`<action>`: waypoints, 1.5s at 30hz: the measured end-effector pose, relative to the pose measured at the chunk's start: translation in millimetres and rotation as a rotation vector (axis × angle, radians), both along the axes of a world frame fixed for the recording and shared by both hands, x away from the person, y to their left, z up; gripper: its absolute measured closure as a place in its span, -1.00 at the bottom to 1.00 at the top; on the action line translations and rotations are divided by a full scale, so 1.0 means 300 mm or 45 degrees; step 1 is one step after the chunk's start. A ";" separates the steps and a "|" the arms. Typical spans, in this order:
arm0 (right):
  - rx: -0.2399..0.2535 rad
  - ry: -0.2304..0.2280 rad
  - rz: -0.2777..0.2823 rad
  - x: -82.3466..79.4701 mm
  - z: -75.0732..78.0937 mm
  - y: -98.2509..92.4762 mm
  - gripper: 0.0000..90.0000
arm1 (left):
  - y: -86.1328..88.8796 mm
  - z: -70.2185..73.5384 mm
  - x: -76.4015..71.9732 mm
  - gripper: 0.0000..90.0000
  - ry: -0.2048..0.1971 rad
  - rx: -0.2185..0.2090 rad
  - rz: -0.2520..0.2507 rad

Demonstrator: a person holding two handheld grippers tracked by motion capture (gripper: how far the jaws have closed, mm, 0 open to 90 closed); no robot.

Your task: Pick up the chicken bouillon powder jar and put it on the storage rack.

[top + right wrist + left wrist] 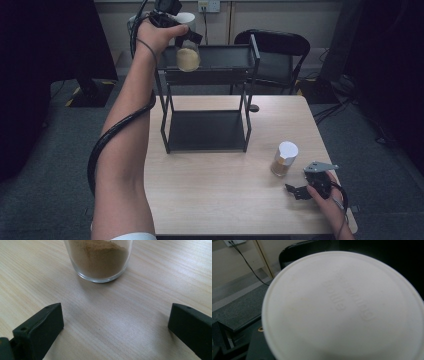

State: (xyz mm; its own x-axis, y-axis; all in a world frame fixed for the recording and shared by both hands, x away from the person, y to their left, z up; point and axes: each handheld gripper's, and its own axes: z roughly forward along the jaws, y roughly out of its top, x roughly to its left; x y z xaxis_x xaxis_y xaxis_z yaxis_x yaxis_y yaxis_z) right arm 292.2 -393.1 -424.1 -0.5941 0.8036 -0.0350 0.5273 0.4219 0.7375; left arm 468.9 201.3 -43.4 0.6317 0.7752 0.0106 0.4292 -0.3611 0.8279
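Holding a jar [188,56] upright, left claw [184,36] clamped at its lid, above the rack's [252,55] top shelf.
Right claw [300,190] rests wide on the bench [210,195]; second jar [284,159] stands just beyond it, upright.

Glass jar [188,56] with white lid [342,307], lower part filled with pale yellowish powder. Carried in the air, roughly upright, at the top tier of the black rack [252,55], near that tier's left end. The lid bears faint raised lettering, too blurred to read.

Second jar [284,159], white lid, brown powder, upright on the counter [220,195] near its right edge.
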 end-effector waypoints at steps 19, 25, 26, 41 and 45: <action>0.000 0.000 0.005 0.001 0.000 -0.002 -1.00 | -0.070 -0.046 0.081 -0.22 -0.050 0.016 0.049; 0.000 0.000 0.005 0.001 0.000 -0.002 -1.00 | -0.067 -0.068 0.064 -0.23 -0.072 -0.011 0.072; 0.000 0.000 0.005 0.001 0.000 -0.002 -1.00 | -0.067 -0.068 0.064 -0.23 -0.072 -0.011 0.072; 0.000 0.000 0.005 0.001 0.000 -0.002 -1.00 | -0.050 -0.119 0.011 -0.83 -0.098 -0.084 0.160; -0.001 0.000 0.005 0.001 0.000 -0.002 -1.00 | -0.017 -0.152 -0.023 -0.98 -0.117 -0.154 0.154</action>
State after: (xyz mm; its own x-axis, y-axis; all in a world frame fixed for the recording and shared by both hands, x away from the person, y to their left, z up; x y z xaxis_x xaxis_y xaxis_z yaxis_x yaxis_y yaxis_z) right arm 292.5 -393.7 -424.1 -0.5974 0.8011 -0.0353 0.5255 0.4244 0.7374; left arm 462.1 196.2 -89.0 0.5347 0.8444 -0.0337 0.3839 -0.2072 0.8998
